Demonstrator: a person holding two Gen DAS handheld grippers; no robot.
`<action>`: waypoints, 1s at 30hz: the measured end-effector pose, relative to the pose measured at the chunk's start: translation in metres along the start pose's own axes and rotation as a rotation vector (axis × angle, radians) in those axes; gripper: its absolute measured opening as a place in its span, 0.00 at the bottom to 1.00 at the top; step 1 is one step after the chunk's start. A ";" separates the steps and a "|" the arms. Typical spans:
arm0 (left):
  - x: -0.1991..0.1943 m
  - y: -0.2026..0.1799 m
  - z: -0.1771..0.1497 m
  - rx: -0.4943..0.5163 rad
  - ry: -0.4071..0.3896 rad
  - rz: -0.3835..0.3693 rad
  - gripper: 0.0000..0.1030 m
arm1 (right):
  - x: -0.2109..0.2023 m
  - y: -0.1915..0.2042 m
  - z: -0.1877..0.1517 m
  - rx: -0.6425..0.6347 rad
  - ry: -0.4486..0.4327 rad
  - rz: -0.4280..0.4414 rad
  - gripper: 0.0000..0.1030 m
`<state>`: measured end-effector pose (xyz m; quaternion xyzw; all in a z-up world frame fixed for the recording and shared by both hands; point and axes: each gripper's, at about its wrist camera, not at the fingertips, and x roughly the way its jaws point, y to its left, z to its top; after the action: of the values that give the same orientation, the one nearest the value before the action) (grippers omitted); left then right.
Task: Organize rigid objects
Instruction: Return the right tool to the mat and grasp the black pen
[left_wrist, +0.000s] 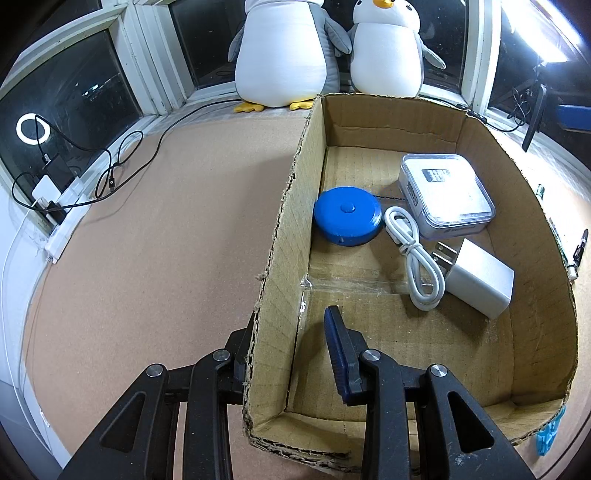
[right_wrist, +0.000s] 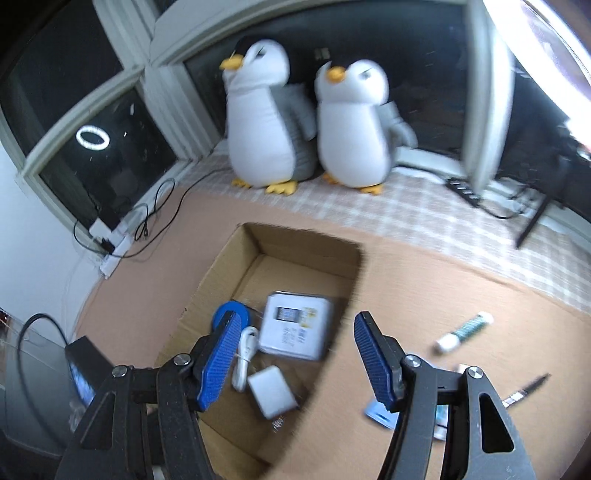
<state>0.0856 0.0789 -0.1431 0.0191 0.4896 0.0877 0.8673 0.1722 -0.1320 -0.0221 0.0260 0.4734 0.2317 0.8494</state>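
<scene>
— Cardboard is what matters: the cardboard box (left_wrist: 369, 206) fills the right half of my left view, and inside it lie the blue disc (left_wrist: 347, 216), the clear case (left_wrist: 445, 194), the coiled white cable (left_wrist: 413, 254) and the white charger (left_wrist: 478, 282).

— And your tools?

— My left gripper (left_wrist: 291, 332) straddles the box's near left wall, one finger outside, one inside, with a gap showing between the inner pad and the cardboard, so I judge it spread rather than clamped. My right gripper (right_wrist: 295, 354) hovers above the box, jaws wide and empty.

— What's left outside?

— In the right view, lower right of the frame, a white and green tube (right_wrist: 465, 330) lies on the brown mat (right_wrist: 424, 280), with a dark pen (right_wrist: 528, 389) and a blue and white item (right_wrist: 380, 415) nearer me; blur hides what that one is.

— So which step?

— Between placings, I think. Next, the right gripper should swing right, drop over the tube, and close across its narrow width.
</scene>
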 end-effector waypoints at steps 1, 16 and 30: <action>0.000 0.000 0.000 0.000 0.000 0.000 0.33 | -0.009 -0.007 -0.002 0.010 -0.010 -0.007 0.58; 0.000 0.001 0.000 0.003 -0.001 0.001 0.33 | -0.051 -0.149 -0.066 0.407 0.015 -0.254 0.58; 0.001 0.001 0.001 0.003 -0.003 0.000 0.33 | 0.003 -0.219 -0.088 0.621 0.154 -0.316 0.57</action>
<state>0.0871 0.0802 -0.1431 0.0202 0.4885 0.0868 0.8680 0.1823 -0.3415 -0.1307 0.1918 0.5821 -0.0560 0.7882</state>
